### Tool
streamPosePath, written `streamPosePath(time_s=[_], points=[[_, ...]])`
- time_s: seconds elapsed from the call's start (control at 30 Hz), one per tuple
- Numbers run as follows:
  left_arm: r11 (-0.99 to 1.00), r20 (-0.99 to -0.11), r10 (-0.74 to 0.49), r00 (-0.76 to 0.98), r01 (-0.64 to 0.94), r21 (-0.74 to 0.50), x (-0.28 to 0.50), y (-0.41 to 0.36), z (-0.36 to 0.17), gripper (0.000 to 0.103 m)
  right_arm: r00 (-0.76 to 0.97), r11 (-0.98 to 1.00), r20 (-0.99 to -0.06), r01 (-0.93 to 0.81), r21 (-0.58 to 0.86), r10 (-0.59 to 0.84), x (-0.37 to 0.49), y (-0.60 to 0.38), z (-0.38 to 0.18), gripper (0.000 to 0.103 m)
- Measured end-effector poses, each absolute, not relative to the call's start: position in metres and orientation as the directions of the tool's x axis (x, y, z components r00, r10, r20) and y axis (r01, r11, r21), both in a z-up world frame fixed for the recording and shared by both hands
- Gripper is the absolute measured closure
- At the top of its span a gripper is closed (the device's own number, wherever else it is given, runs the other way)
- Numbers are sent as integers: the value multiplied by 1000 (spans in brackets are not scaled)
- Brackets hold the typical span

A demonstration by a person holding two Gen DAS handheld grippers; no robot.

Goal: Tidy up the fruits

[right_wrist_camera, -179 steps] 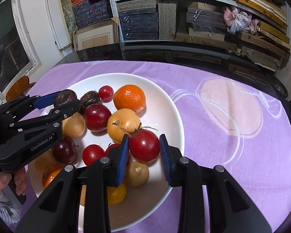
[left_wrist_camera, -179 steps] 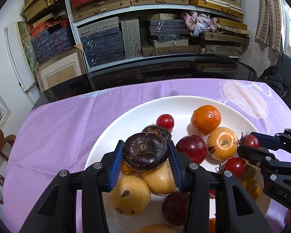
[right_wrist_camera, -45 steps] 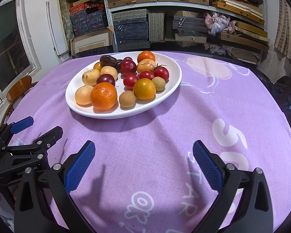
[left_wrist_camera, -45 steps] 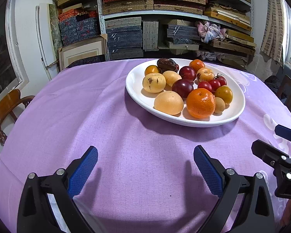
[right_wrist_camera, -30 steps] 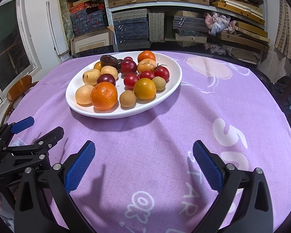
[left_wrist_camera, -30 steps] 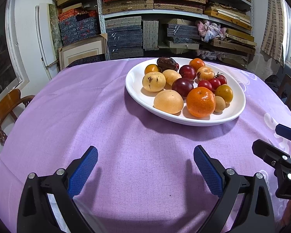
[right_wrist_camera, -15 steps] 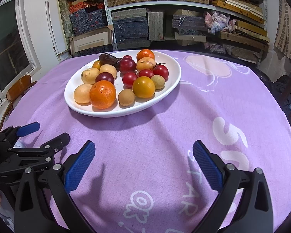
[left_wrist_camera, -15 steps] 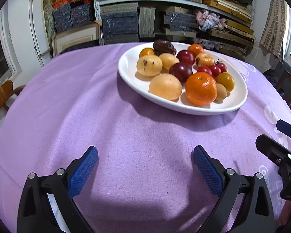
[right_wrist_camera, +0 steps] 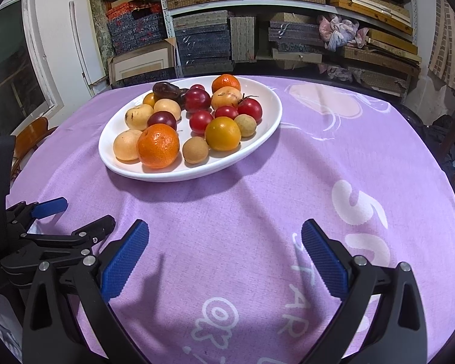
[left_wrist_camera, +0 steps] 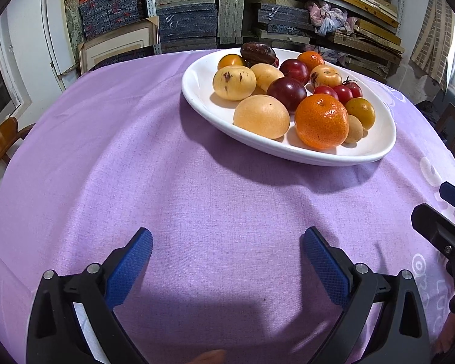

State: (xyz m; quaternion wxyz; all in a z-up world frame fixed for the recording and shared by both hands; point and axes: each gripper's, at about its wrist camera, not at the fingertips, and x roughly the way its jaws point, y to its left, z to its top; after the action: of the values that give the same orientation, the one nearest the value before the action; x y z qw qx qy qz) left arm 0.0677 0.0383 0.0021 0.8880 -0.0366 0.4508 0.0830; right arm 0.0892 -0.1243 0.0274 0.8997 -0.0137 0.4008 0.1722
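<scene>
Purple cloth on my table (right_wrist_camera: 257, 212), white lettering partly legible: "STAR". Nearest, left gripper (left_wrist_camera: 227, 261) and right gripper (right_wrist_camera: 224, 251), jaws spread, empty. Beyond, oval white plate (right_wrist_camera: 270, 121) of fruits (right_wrist_camera: 157, 145), long axis near-left to far-right.

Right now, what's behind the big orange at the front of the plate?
Behind the orange, a dark red plum and yellow fruits on the white plate. Its rear contact points are hidden.

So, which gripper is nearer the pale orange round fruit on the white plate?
Left: the left gripper is short of the pale orange round fruit, to its left; the right gripper farther off, rightward.
</scene>
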Motion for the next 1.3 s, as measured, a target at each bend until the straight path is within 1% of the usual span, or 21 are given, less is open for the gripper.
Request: streamPosePath(time_s=[0.17,0.27,0.3,0.43,0.57,0.67,0.8,0.93,1.3], points=[[983,-801,109,589,-181,1,67,39,5,3,620,940,-725,-320,115,300,89,-124,28,4],[976,-716,182,674,-214,47,56,34,24,3,624,940,-721,-319,118,302,89,-126,29,4],[977,-698,183,693,-208,49,53,32,30,3,623,941,-721,-318,119,302,90,-127,29,4],[982,-661,163,732,-188,33,44,27,45,3,622,942,-723,-314,123,301,91,-128,29,4],[973,-616,219,757,-218,78,37,20,45,3,625,943,-721,-311,121,299,92,-130,30,4],[973,-623,219,751,-217,80,39,19,45,3,626,943,-720,-309,124,300,92,-132,31,4],[979,-646,187,740,-191,64,43,21,46,3,630,943,-715,-307,128,302,93,-133,33,4],[977,-631,196,751,-203,62,40,20,47,3,632,943,-714,-307,127,302,92,-133,33,4],[976,-650,186,737,-217,33,42,26,43,3,632,943,-715,-309,124,301,92,-132,34,4]])
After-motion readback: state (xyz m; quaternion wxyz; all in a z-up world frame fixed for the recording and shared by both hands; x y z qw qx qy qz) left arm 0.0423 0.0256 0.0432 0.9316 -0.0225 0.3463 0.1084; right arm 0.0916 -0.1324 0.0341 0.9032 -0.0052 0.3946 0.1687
